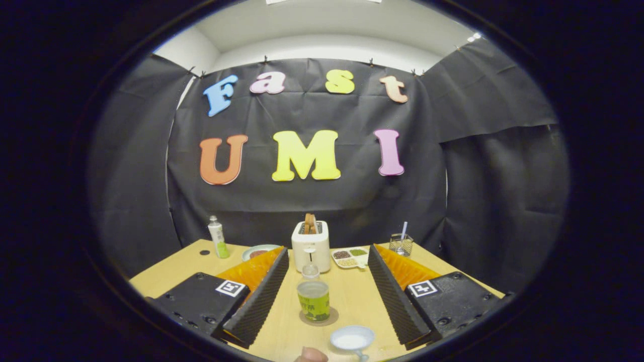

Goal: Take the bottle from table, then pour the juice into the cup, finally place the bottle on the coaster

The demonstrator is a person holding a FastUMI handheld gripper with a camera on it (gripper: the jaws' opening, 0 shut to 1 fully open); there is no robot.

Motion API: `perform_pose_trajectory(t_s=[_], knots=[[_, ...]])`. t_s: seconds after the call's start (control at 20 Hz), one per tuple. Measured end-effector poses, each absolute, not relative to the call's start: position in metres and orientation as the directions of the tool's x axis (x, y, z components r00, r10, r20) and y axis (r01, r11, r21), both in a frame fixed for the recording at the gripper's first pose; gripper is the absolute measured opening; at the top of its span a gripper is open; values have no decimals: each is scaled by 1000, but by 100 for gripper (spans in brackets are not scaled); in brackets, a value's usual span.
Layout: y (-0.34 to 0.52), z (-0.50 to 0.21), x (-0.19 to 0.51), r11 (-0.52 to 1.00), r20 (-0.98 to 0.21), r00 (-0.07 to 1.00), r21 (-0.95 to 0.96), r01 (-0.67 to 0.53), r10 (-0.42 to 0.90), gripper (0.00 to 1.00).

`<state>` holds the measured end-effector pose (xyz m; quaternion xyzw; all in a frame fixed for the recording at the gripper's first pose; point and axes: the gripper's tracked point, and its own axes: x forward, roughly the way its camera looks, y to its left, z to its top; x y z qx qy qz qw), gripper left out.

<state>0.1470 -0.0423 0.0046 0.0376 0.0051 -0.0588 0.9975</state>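
Gripper view shows the tool (322, 296) spread wide and released, its fingers flanking the juice bottle (313, 296) without touching it. That bottle stands upright on the round coaster (319, 318), between the fingers on the wooden counter (352, 296). Nearer the camera sits a small white cup (352, 340); whether it holds juice I cannot tell. Judging by this layout, the placing looks done, and only backing away seems left.
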Motion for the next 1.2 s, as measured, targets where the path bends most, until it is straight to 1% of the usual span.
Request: perform_pose_trajectory(t_s=[0.2,0.5,0.65,0.85,1.05,1.2], knots=[[-55,7,101,984,-16,986,75,164,-164,100],[-63,-6,43,977,-49,976,6,215,-214,100],[-55,-27,17,979,-91,975,-28,201,-203,100],[-47,-65,-14,980,-197,960,-62,188,-197,100],[-32,-60,-33,987,-165,973,-39,154,-159,100],[-31,-57,-38,986,-145,977,-67,150,-158,100]])
